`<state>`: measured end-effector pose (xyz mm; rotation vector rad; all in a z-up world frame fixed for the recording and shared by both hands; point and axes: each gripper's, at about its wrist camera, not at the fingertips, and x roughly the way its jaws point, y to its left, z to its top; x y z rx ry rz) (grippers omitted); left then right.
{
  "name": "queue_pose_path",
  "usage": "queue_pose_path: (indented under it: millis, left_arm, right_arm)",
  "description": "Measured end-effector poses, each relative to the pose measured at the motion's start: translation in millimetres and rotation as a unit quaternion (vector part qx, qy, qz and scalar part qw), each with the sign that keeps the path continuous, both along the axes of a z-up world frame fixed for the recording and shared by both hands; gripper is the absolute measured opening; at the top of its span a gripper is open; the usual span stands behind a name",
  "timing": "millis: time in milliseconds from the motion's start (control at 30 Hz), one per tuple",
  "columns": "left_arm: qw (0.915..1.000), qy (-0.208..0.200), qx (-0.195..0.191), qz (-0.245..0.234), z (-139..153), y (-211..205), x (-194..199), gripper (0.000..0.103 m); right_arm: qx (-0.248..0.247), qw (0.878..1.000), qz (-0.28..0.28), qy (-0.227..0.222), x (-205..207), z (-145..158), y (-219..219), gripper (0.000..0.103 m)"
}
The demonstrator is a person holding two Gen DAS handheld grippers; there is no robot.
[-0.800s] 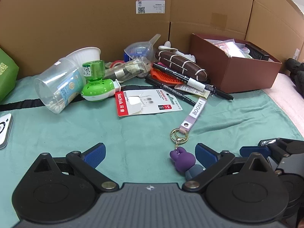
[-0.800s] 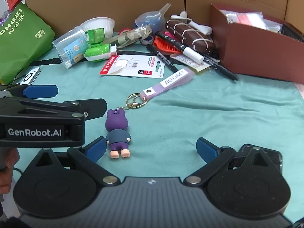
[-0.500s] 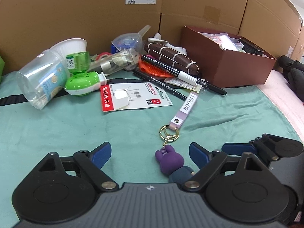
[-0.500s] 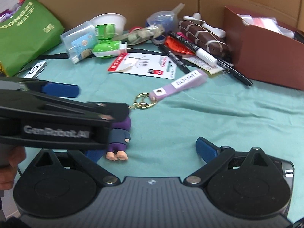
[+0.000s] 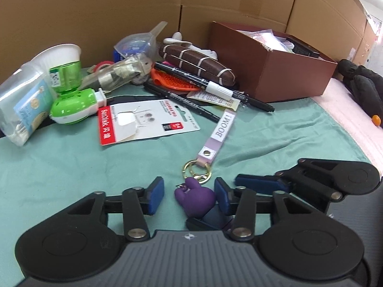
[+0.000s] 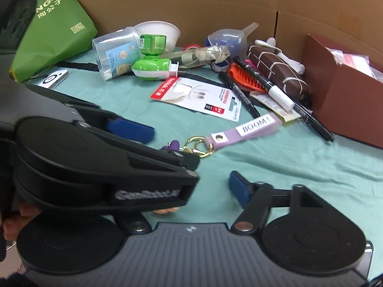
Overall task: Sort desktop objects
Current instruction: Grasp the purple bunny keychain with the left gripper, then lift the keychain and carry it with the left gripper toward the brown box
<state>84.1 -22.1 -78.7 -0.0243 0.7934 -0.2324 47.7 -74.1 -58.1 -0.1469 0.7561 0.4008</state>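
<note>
cardboard walls (image 5: 95,24) backed a green cloth (image 5: 59,167) strewn with clutter: a card (image 5: 146,122), pens (image 5: 210,86), a green plug-in (image 5: 71,107) and a brown box (image 5: 270,71) at the right, already holding some items. the keychain (image 5: 195,197), a purple figure on a gold ring (image 5: 196,171) with a lilac "boom!" strap (image 5: 221,129), lay near the front edge of the cloth.

the left gripper (image 5: 189,197) sat low over the figure, its blue pads part open on either side of the head; the right-hand pad looked to be touching or just beside it, the other still apart. the right gripper (image 6: 167,191) had its fingers wide and held nothing; it waited just beside the left one.

the step in hand looked like the grasp of the keychain. the next move probably called for the left pads to shut squarely on the figure, then a lift high enough that the strap trailed free of the pens on the way to the box. the rounded head might slip out if pinched off-centre.
</note>
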Motion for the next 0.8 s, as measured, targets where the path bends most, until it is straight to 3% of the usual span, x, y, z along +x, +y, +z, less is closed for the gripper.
queue_pose_path:
  millis: [33, 200, 500, 800]
  left_arm:
    - [1.0, 0.0, 0.0, -0.006, -0.2, -2.3, 1.9, 0.041]
    - [0.9999, 0.002, 0.008, -0.011, -0.2, -10.5, 13.0, 0.04]
    - [0.9999, -0.001, 0.013, -0.01, -1.4, -11.9, 16.2, 0.04]
    - [0.9996, -0.01, 0.027, -0.005, -2.4, -18.5, 10.1, 0.04]
  right_arm:
    - [0.002, 1.0, 0.002, -0.001, 0.5, 0.5, 0.3, 0.059]
    - [0.016, 1.0, 0.006, 0.003, 4.7, 2.8, -1.5, 0.039]
    - [0.045, 0.999, 0.004, 0.006, 10.2, 1.0, -12.5, 0.039]
    - [0.028, 1.0, 0.007, -0.004, 2.1, 1.3, -9.6, 0.039]
